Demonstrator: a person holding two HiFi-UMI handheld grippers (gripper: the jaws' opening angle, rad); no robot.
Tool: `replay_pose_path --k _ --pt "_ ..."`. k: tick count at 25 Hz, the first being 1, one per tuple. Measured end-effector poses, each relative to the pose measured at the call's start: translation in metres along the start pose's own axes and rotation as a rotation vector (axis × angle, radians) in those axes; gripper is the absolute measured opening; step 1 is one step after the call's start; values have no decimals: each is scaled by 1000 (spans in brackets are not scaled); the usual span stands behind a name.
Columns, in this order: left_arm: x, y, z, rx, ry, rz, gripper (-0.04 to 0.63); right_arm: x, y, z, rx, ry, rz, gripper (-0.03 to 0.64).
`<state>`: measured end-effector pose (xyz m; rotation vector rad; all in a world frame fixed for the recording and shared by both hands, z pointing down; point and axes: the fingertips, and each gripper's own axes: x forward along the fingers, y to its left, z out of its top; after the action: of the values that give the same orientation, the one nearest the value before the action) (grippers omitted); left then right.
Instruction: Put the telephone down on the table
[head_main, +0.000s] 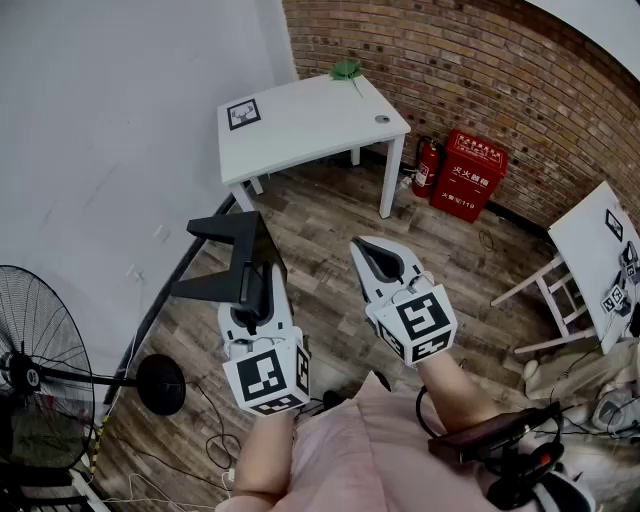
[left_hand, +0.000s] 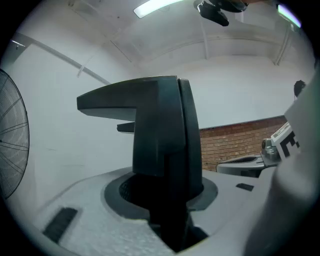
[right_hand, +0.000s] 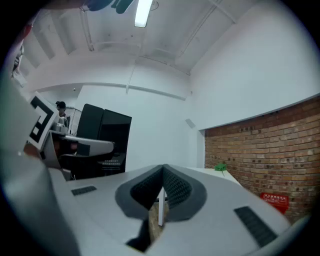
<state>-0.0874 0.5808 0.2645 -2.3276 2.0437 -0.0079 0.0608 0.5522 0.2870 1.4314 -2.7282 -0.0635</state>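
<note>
A black angular telephone (head_main: 228, 258) is held out level over the wooden floor, with my left gripper (head_main: 252, 292) shut on its narrow edge. In the left gripper view the telephone (left_hand: 156, 131) stands upright between the jaws and fills the middle of the picture. The white table (head_main: 300, 125) stands farther ahead, against the white wall and the brick wall. To the right of the left one, my right gripper (head_main: 376, 256) is shut with nothing in it. The right gripper view shows its pads (right_hand: 172, 187) pressed together and the telephone (right_hand: 102, 136) off to the left.
The table carries a square marker tag (head_main: 242, 113), a green thing (head_main: 346, 69) and a small round object (head_main: 383, 118). A red fire-equipment box (head_main: 472, 172) and an extinguisher (head_main: 425, 166) stand by the brick wall. A floor fan (head_main: 40, 385) is at the left, another white table (head_main: 598, 248) at the right.
</note>
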Motion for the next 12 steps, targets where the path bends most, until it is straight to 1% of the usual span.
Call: replay_pose_path --k 9,12 --pt "4 -6 -6 -11 17 -10 161 1 -2 -3 1 6 7 3" --pt "3 -8 -8 -8 26 -6 161 -1 -3 -3 20 -4 17 5"
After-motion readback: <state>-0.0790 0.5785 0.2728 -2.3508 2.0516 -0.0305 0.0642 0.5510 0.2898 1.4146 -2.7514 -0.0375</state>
